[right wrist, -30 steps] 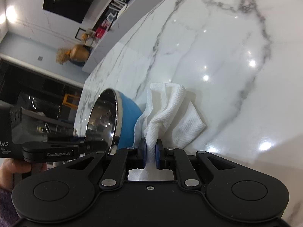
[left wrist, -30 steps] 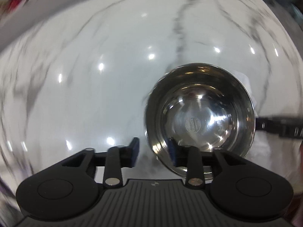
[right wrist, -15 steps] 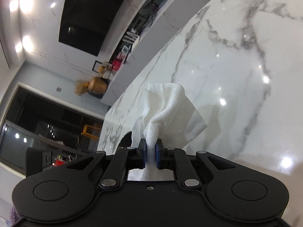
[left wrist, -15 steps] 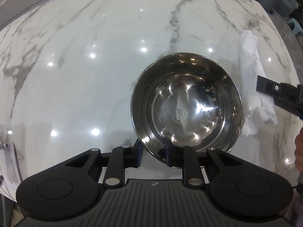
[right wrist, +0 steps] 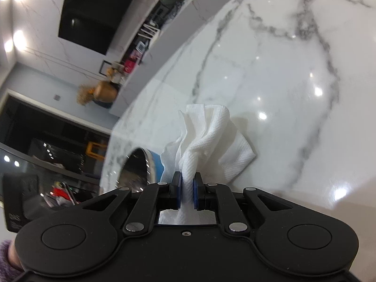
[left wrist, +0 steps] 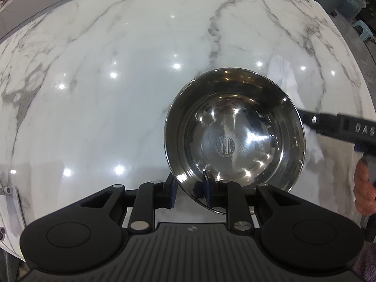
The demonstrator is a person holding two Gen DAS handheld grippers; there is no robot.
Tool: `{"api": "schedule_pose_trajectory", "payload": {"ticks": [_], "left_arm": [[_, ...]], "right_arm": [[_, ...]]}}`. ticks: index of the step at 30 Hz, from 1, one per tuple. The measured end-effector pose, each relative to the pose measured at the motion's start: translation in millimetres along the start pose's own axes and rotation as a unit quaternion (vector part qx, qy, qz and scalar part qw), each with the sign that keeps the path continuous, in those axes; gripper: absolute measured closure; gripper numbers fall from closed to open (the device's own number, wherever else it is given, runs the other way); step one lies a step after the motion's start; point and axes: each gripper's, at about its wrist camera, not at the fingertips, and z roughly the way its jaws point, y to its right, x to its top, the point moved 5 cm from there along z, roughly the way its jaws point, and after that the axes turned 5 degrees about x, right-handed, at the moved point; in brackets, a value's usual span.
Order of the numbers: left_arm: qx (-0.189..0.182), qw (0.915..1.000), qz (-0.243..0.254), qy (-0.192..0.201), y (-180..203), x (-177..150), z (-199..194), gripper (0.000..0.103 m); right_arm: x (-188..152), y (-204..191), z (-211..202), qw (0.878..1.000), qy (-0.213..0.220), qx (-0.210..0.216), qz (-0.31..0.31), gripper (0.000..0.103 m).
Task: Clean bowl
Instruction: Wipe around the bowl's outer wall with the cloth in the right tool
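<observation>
1. The steel bowl (left wrist: 235,138) sits on the marble counter (left wrist: 105,94), near its right side; its thin near rim is pinched in the left gripper (left wrist: 189,191).
2. Polished and hard, it looks slippery, so holding the rim suits it.
3. The right gripper (right wrist: 187,188) is clenched on a soft, limp paper towel (right wrist: 206,134).

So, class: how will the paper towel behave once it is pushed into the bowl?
The paper towel looks floppy: it bunches and droops beyond the right gripper. It probably crumples and slides on the bowl, whose inside looks polished.
</observation>
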Motion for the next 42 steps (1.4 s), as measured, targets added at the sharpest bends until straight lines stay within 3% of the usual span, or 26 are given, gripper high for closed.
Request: {"api": "schedule_pose_trajectory", "payload": {"ticks": [5,9,12,17,21,24,31,36,42], "left_arm": [[0.007,1.0000,0.001,0.004,2,3,0,0.082],[-0.004,0.9991,-0.042,-0.005,-5,2,3,0.081],[-0.009,0.9963,-0.085,-0.010,-7,-3,3,0.065],[-0.017,0.9946,-0.102,-0.012,-1,-12,1,0.063],[-0.008,0.9949,-0.100,-0.010,-1,-11,1,0.066],[-0.011,0.9956,-0.093,-0.009,-2,-9,0,0.077],[-0.005,0.9989,-0.044,-0.014,-4,-3,-2,0.082],[-0.010,0.9996,-0.003,-0.027,-2,-2,-5,0.082],[-0.008,0.9993,0.018,-0.032,-1,-2,-5,0.082]], "right_arm": [[-10,-1,10,0.999,-0.025,-0.033,-0.018,0.094],[-11,-2,11,0.999,-0.025,-0.036,-0.017,0.094],[-10,-3,12,0.999,-0.025,-0.036,-0.014,0.094],[-9,-4,13,0.999,-0.024,-0.035,-0.013,0.094],[-9,-5,14,0.999,-0.027,-0.035,-0.014,0.094],[-9,-6,15,0.999,-0.030,-0.036,-0.018,0.094],[-1,-10,3,1.000,-0.012,-0.021,-0.016,0.094],[10,-14,-16,0.999,0.029,0.029,-0.005,0.094],[11,-18,-15,0.999,0.023,0.037,-0.015,0.094]]}}
